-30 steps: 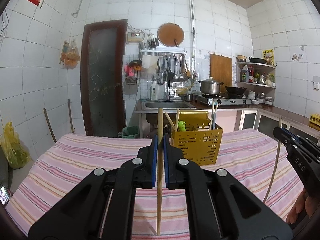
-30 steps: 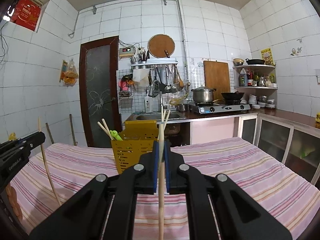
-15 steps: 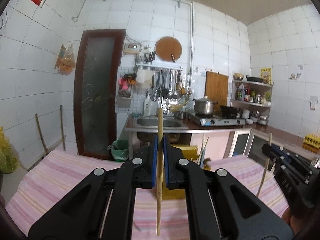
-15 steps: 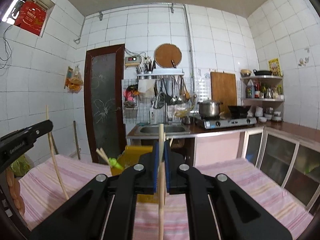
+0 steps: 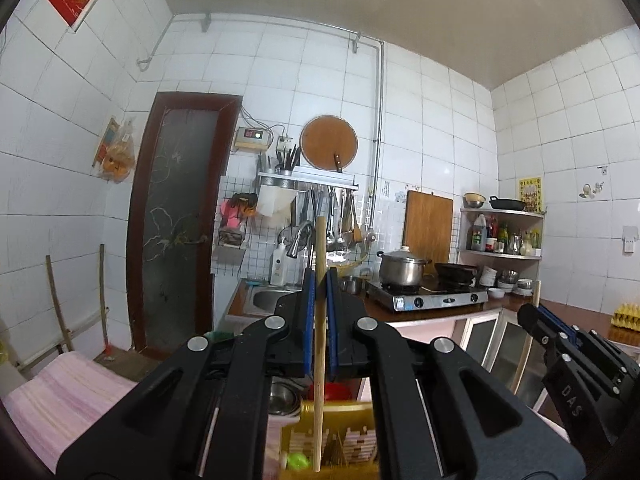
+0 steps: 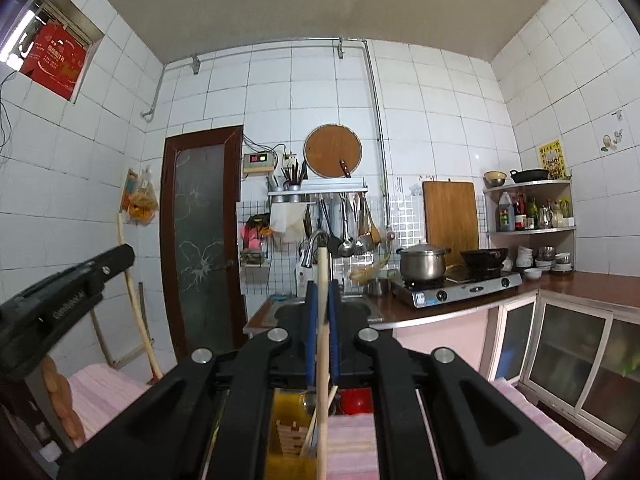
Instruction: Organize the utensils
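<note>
Two hand-held grippers, one chopstick each, above yellow utensil caddy.

Left gripper (image 5: pixel 319 280): pads closed on an upright wooden chopstick (image 5: pixel 319 360), lower tip over the yellow caddy (image 5: pixel 332 440) on the pink striped tablecloth (image 5: pixel 60 400). Right gripper (image 6: pixel 321 292): pads pinching a second upright chopstick (image 6: pixel 322 360), lower end over the same caddy, which holds more sticks. Far: sink (image 6: pixel 288 308), stove (image 6: pixel 460 286).

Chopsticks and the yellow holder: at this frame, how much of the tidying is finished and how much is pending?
Done: the yellow holder already has at least one stick and a green item in it. In hand: the left gripper clamps one chopstick upright above the holder, and the right gripper clamps another chopstick. Left: both need lowering in and releasing. Whether other utensils remain cannot be seen.
</note>
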A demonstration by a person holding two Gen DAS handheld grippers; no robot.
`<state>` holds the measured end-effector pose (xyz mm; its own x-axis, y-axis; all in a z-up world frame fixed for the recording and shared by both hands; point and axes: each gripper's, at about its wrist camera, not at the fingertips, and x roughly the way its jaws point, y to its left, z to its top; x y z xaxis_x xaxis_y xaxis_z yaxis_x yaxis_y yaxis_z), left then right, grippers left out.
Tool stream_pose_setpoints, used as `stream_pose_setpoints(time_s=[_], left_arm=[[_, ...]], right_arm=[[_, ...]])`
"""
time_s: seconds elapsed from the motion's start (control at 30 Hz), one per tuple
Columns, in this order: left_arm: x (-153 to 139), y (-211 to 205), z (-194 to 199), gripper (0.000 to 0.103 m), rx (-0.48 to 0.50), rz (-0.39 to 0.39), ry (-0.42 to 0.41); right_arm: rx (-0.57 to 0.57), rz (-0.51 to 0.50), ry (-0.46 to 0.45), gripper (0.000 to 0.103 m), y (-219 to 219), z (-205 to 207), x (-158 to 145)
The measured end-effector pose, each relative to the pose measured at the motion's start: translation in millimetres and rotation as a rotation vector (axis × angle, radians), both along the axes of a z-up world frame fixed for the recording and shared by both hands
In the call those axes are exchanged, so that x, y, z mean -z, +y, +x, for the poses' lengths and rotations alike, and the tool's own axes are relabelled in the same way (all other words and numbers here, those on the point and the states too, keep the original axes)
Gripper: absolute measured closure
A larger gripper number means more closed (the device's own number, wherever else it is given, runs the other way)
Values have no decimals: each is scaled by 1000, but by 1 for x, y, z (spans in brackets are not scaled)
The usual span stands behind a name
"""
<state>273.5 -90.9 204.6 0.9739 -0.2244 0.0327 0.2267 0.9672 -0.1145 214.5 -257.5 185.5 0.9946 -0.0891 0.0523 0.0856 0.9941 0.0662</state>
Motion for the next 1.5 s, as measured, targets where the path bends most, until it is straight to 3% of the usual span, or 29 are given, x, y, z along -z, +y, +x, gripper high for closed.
stream_pose_setpoints(time_s=[0.17,0.4,0.63,0.83,0.9,0.93,1.0,1.07,1.17,1.23,1.33,1.5], left_arm=[[18,-11,49,99,-28,14,17],[52,-9,80,99,-60,33,44],[72,-4,95,99,-67,29,103],[69,0,90,98,-57,54,144],[64,7,86,87,-55,50,172],[62,10,83,81,-50,47,183],[54,20,71,49,-46,40,196],[49,29,52,35,-49,47,190],[46,42,18,11,-62,79,194],[49,52,-14,5,-79,97,175],[58,63,-51,5,-88,108,187],[88,82,-112,5,-110,146,225]], right_arm=[[-13,22,-28,97,-2,34,2],[-44,52,-33,97,0,78,29],[-38,22,60,97,5,102,66],[-23,-4,172,96,4,106,79],[1,-30,217,89,3,101,74],[6,-29,228,73,1,96,71],[14,-26,238,52,-3,82,63],[34,-44,244,50,-6,61,57],[44,-51,278,34,-7,25,55],[36,-44,297,23,-4,1,60],[31,-34,326,12,4,-37,72],[5,5,356,5,20,-85,94]])
